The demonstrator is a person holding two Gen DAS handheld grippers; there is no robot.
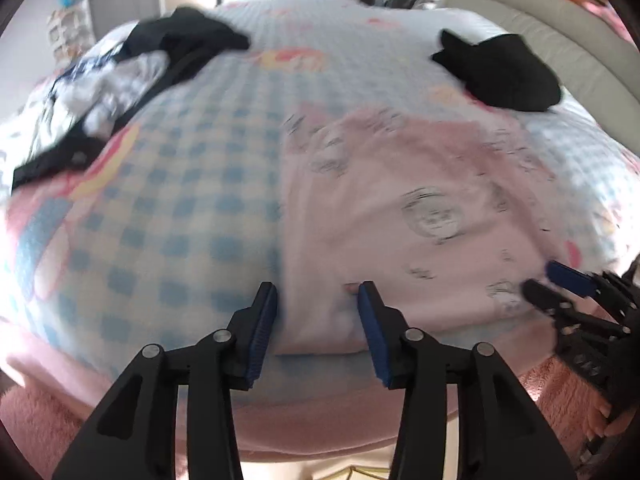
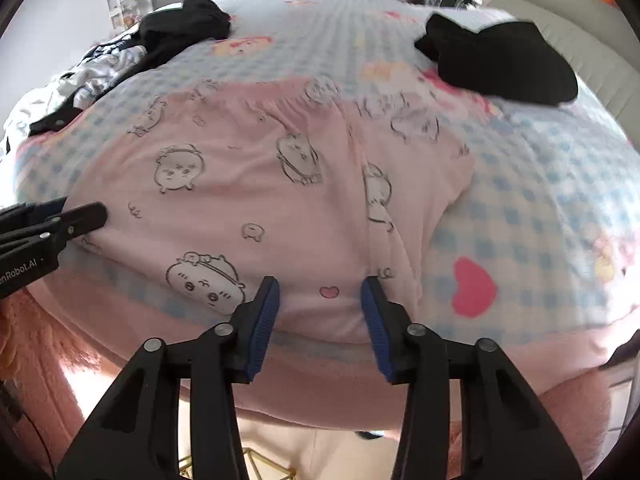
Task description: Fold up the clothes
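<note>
Left claw (image 1: 318, 300) and right claw (image 2: 320, 296) angled downward, jaws parted.

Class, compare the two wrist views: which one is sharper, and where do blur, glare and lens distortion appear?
Left wrist view: motion-blurred, the pink garment's cartoon prints smeared, glare washing out the lower left edge. Right wrist view: sharper, prints crisp, only the black garment slightly soft. Both: fisheye bulges the bed, dark corners.

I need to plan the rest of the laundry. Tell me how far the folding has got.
Done, it seems: one black garment lies compact at the far right of the bed. In hand: pink shorts lie flat near the front edge; the left hand-held gripper and right hand-held gripper are open at their hem, gripping nothing. Left: folding the shorts, then the heap of dark and white clothes at far left.
</note>
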